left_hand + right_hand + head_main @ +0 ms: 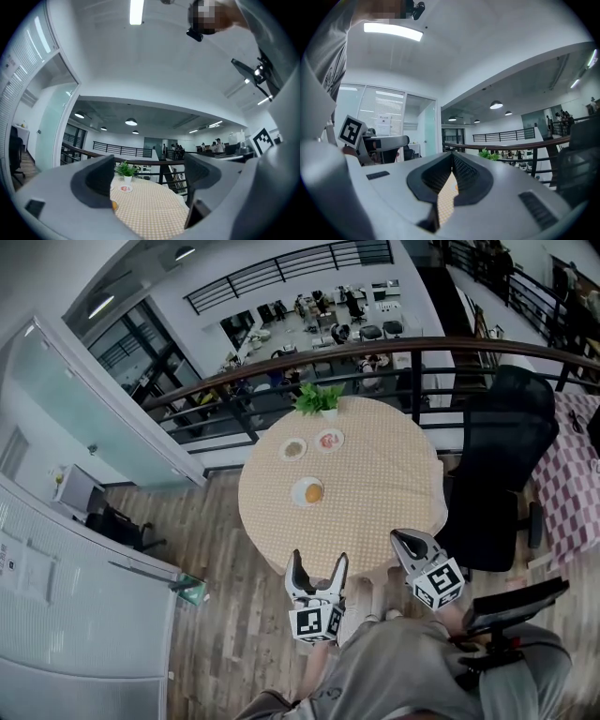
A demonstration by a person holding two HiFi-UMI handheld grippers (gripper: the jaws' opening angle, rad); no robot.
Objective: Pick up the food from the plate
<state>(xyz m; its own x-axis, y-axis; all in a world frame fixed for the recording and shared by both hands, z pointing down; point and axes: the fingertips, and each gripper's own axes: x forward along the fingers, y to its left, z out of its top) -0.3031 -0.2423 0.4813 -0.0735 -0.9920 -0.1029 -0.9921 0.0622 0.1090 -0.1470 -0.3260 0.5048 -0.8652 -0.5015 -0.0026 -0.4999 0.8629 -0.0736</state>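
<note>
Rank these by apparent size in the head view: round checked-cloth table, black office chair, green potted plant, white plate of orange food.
1. round checked-cloth table
2. black office chair
3. green potted plant and white plate of orange food: too alike to rank, and the plate is nearer the camera.

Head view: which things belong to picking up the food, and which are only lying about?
Job, likely: near plate, orange food on it, left gripper, right gripper.
Lying about: far-left plate, far-right plate, potted plant, black chair.
</note>
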